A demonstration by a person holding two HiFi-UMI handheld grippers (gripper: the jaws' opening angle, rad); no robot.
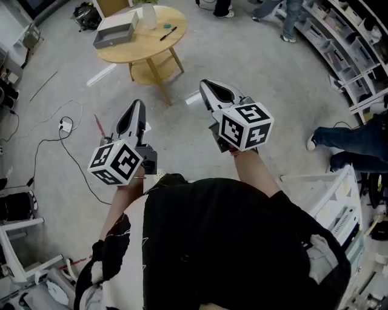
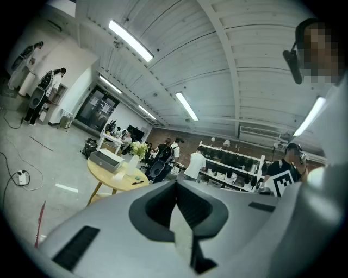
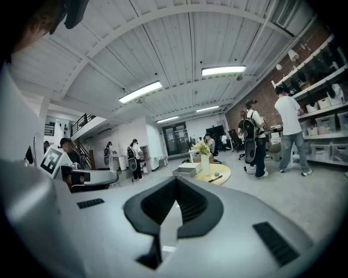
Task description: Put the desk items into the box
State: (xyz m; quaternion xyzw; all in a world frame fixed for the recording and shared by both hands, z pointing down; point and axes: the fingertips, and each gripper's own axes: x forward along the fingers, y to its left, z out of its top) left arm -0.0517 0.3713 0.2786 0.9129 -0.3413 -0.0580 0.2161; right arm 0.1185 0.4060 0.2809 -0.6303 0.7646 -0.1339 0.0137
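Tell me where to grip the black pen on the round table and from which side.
Probably mid-barrel on the pen, from above, jaws closing across its thin width: it lies flat on the table with bare wood either side.

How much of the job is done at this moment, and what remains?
Nothing looks done: the pen and vase sit on the round table outside the box. Nothing is in hand: left gripper and right gripper are shut and empty, away from the table. All packing is left.
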